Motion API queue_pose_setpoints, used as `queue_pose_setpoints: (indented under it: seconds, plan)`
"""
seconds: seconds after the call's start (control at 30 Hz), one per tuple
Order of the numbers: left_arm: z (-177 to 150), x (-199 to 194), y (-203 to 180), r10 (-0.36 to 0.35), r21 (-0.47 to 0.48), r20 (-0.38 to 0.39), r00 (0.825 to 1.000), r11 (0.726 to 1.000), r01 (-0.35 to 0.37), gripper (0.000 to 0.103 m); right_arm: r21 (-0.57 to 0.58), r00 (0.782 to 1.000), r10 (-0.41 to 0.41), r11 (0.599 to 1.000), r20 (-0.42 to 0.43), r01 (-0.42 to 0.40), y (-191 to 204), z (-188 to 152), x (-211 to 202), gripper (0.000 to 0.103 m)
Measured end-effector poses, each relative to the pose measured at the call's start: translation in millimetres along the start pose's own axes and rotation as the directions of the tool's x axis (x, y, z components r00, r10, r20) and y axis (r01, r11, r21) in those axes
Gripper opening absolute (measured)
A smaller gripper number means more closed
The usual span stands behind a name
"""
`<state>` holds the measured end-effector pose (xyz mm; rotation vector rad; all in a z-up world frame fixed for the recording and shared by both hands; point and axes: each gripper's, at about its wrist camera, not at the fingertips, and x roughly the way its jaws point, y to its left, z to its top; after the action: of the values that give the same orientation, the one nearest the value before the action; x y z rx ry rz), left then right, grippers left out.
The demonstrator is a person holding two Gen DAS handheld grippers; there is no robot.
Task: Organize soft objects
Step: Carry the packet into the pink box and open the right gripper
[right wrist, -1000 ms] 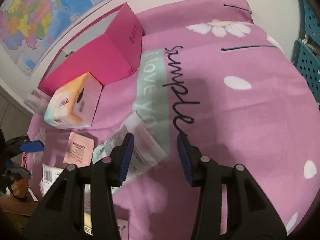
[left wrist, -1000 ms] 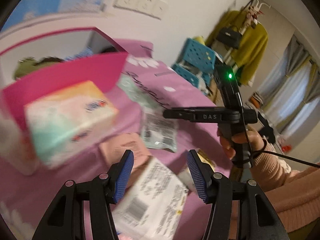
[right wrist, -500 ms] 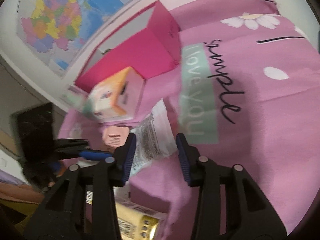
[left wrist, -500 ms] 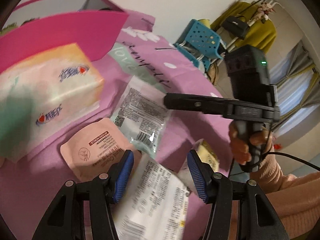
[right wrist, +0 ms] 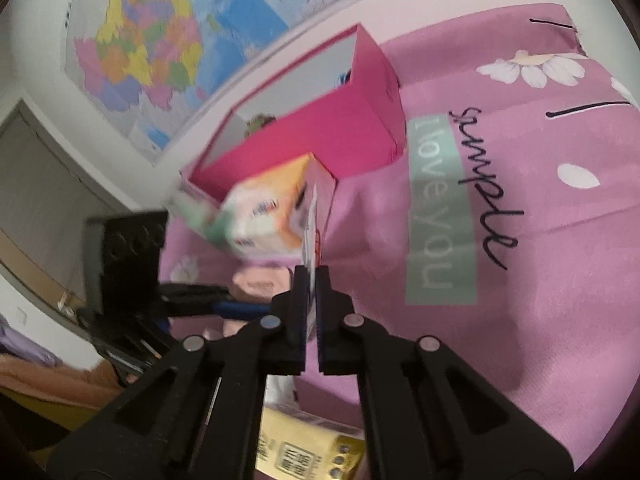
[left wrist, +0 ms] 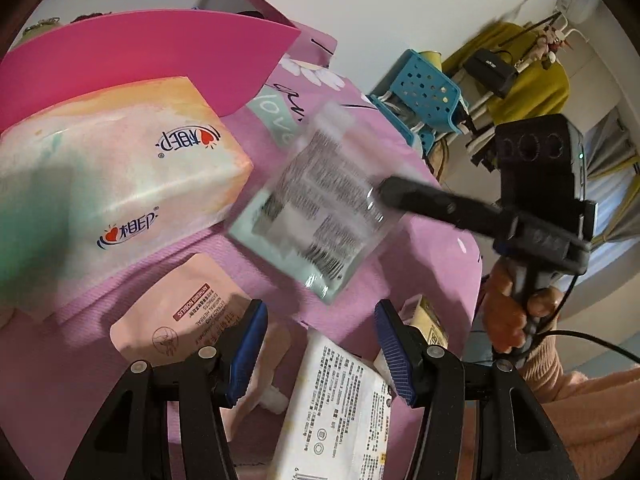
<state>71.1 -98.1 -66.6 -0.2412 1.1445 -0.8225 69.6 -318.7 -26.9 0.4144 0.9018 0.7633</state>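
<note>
My right gripper (right wrist: 312, 276) is shut on the edge of a clear mint-green packet (left wrist: 320, 208) and holds it lifted above the pink bedspread; the packet shows edge-on between the fingers in the right wrist view (right wrist: 311, 220). The right gripper also shows in the left wrist view (left wrist: 384, 194). My left gripper (left wrist: 320, 344) is open and empty, low over a peach sachet (left wrist: 184, 312) and a white printed packet (left wrist: 340, 412). A pastel tissue pack (left wrist: 112, 184) leans against the open pink box (left wrist: 140, 52).
A yellow packet (right wrist: 304, 452) lies at the near edge of the bed. The pink bedspread (right wrist: 520, 240) with lettering stretches to the right. A blue plastic stool (left wrist: 428, 92) and a clothes rack stand beyond the bed. A map hangs on the wall (right wrist: 160, 32).
My right gripper has shut on the mint-green packet and lifted it off the bedspread. My left gripper has stayed open and dipped a little closer to the packets.
</note>
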Motion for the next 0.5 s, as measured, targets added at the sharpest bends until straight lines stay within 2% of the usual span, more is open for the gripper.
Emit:
queue_pose_setpoints:
  seconds: [0.1,0.27,0.43,0.5]
  plan:
    - [1.6,-1.2,2.1,-0.032,-0.016,0.003,0.999,0.999,0.032,0.057,0.021,0.998,0.055,0.998,0.035,-0.056,5.5,5.3,-6.3,0.004]
    - [9.4,-17.8,-3.5,-0.094,-0.004,0.056,0.994,0.996,0.094,0.057,0.0,0.991,0.123,0.992,0.057,-0.123,24.6,15.8,-9.8,0.004]
    - [26.0,-38.9,-9.5,-0.082,0.018,0.127,0.988,0.997,0.081,0.055,-0.025,0.98,0.171,0.985,0.104,-0.169,41.3,33.8,-11.7,0.004]
    - [37.5,-47.8,-10.4,-0.056,0.022,0.16,0.985,0.998,0.053,0.055,-0.03,0.977,0.174,0.985,0.124,-0.172,43.9,43.6,-9.5,0.004]
